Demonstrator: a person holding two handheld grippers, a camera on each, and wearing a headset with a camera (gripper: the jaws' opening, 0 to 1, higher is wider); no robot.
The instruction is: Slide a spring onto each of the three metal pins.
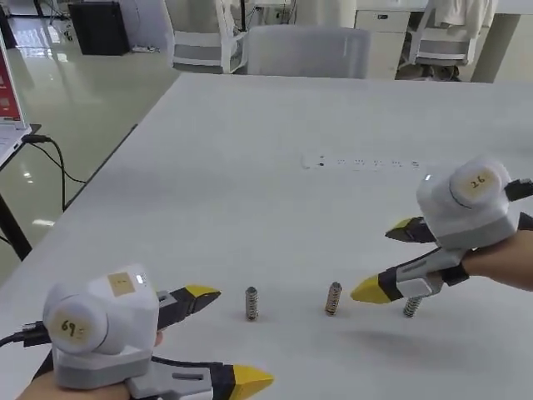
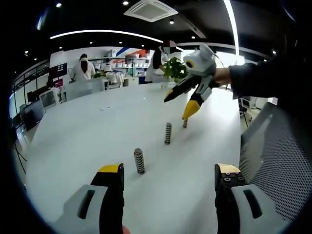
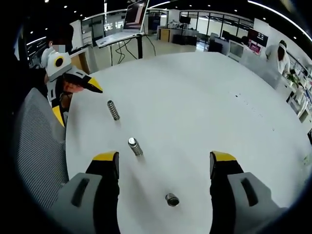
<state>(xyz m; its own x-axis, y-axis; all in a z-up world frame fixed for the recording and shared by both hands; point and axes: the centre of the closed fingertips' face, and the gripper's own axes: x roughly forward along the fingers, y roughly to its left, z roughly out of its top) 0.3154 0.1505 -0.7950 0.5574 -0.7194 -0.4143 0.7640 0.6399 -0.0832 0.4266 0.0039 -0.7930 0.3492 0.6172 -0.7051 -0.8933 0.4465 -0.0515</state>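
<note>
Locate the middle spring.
Head view: the middle spring stands on the table between the left spring and the right spring, just left of the right gripper.

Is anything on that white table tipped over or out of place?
Nothing stands out. The left spring, middle spring and right spring stand upright in a row on the table; the left claw and right claw are open, empty.

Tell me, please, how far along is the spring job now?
Done, it seems: left spring, middle spring and right spring stand upright on the table, seemingly each over a pin hidden inside. In hand: nothing; the left gripper and right gripper are open and empty. Left: probably nothing.
</note>
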